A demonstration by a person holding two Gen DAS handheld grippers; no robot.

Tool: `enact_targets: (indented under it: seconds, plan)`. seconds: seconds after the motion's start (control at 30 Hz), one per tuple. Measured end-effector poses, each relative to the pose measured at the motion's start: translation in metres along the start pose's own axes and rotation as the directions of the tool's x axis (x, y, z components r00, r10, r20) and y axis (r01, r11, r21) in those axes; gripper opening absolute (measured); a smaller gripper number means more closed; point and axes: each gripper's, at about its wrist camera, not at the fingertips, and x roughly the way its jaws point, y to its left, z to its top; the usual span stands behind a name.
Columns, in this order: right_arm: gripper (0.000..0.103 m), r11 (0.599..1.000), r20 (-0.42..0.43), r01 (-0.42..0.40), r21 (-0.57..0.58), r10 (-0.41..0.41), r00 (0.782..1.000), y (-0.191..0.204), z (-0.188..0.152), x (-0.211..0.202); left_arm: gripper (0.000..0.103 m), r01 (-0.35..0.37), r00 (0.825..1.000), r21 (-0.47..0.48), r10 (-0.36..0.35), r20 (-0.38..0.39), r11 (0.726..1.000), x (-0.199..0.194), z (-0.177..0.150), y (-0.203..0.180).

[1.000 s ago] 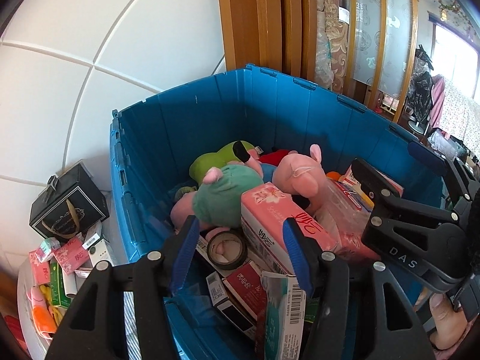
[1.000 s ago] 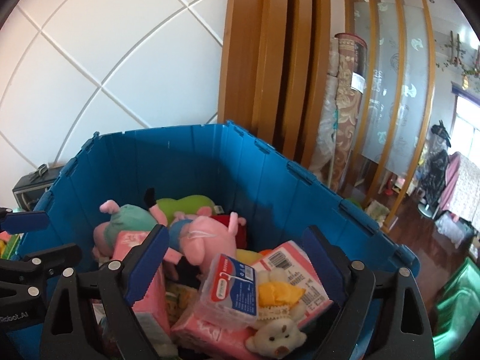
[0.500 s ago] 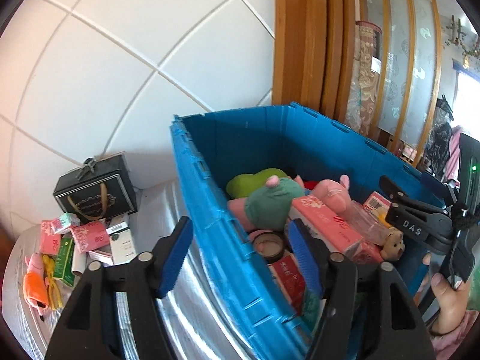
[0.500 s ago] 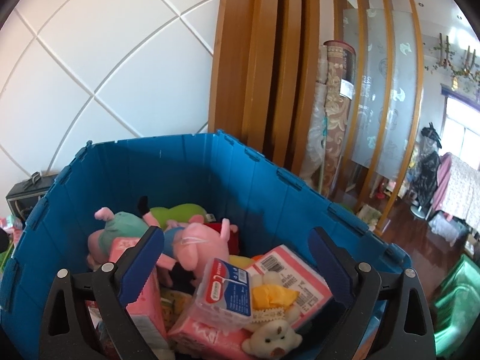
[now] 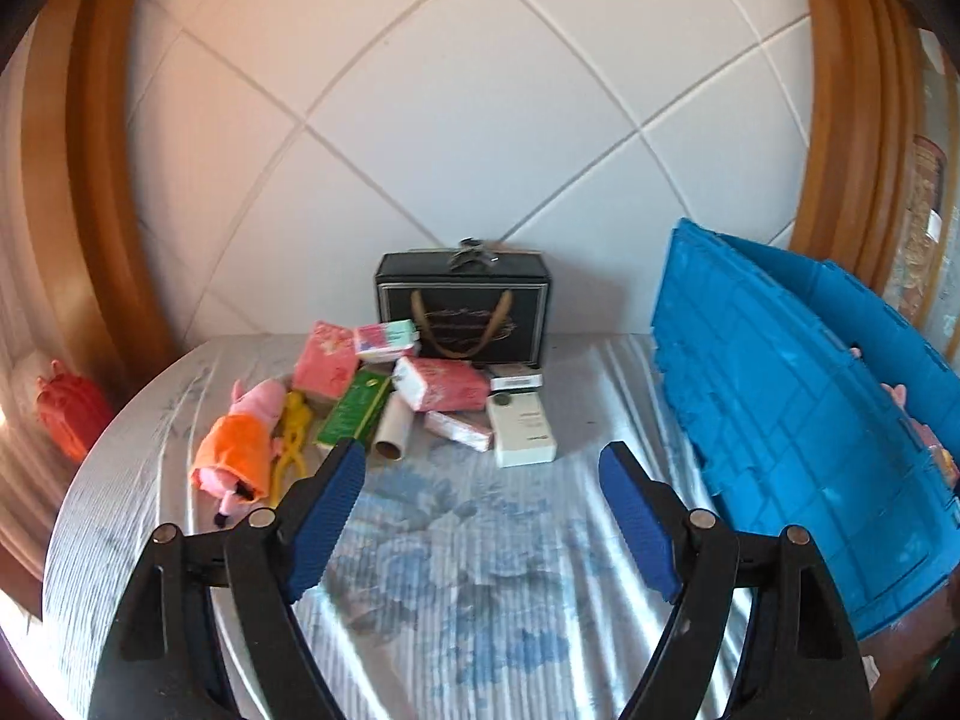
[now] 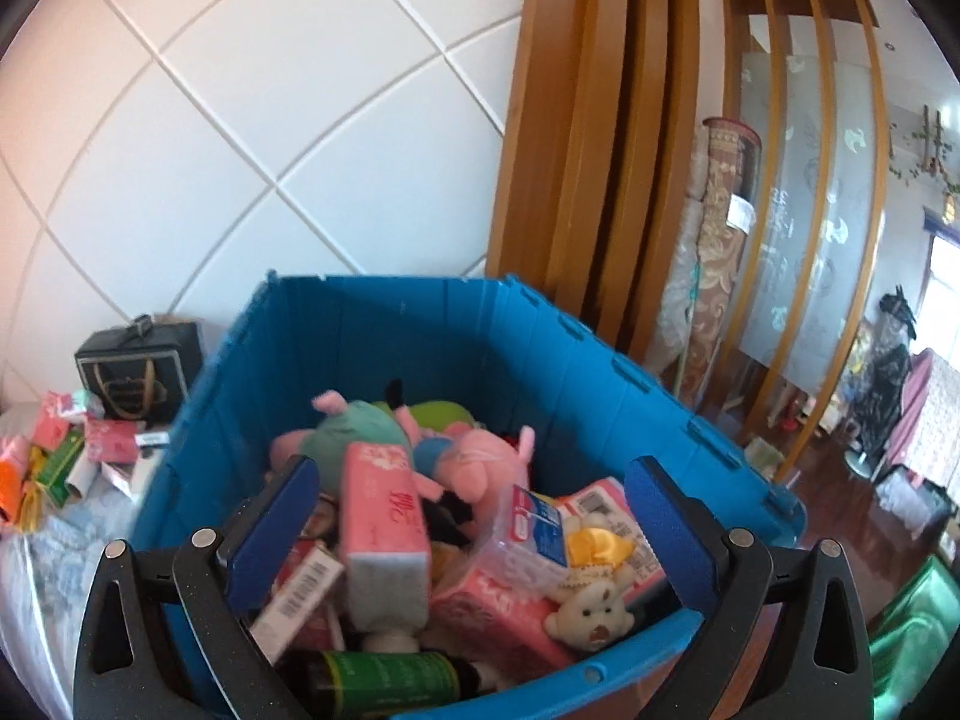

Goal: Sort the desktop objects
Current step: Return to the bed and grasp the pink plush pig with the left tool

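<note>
Both jaws opening, empty | left gripper [image 5: 480, 483] swung from bin [image 5: 798, 420] to table [image 5: 468, 570]

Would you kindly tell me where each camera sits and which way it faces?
Left wrist: on the left hand-held gripper, facing the tabletop pile before the black gift box; its opening jaws show, nothing between them.
Right wrist: on the right hand-held gripper, looking into the blue crate; its opening jaws show, gripping nothing.
Shared: blue crate, black gift box.
</note>
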Motion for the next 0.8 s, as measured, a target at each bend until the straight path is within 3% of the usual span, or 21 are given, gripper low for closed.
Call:
enact_targets:
  seconds: [0.13,0.27,0.4,0.63,0.8]
  plan:
    - [0.103,0.993,0.059,-0.115,-0.004,0.115,0.992,0.039,0.016,-0.039,0.080,-0.054,0.997,-0.047,0.052,-0.053,0.997,0.008,-0.014,0.062]
    - [0.103,0.968,0.090,-0.251,-0.030,0.252,0.963,0.092,0.023,-0.069,0.080,-0.107,0.991,-0.071,0.101,-0.088,0.992,0.012,-0.025,0.113]
    - [0.103,0.942,0.073,-0.323,-0.086,0.329,0.941,0.148,0.028,-0.077,0.080,-0.139,0.985,-0.081,0.129,-0.117,0.987,0.019,-0.027,0.161]
    - [0.103,0.892,-0.069,-0.435,-0.126,0.429,0.901,0.236,0.021,-0.043,0.080,-0.181,0.966,-0.100,0.158,-0.204,0.978,0.052,-0.015,0.234]
    - [0.103,0.871,-0.181,-0.475,-0.122,0.451,0.874,0.282,0.010,0.011,0.080,-0.209,0.943,-0.127,0.166,-0.287,0.970,0.098,-0.010,0.272]
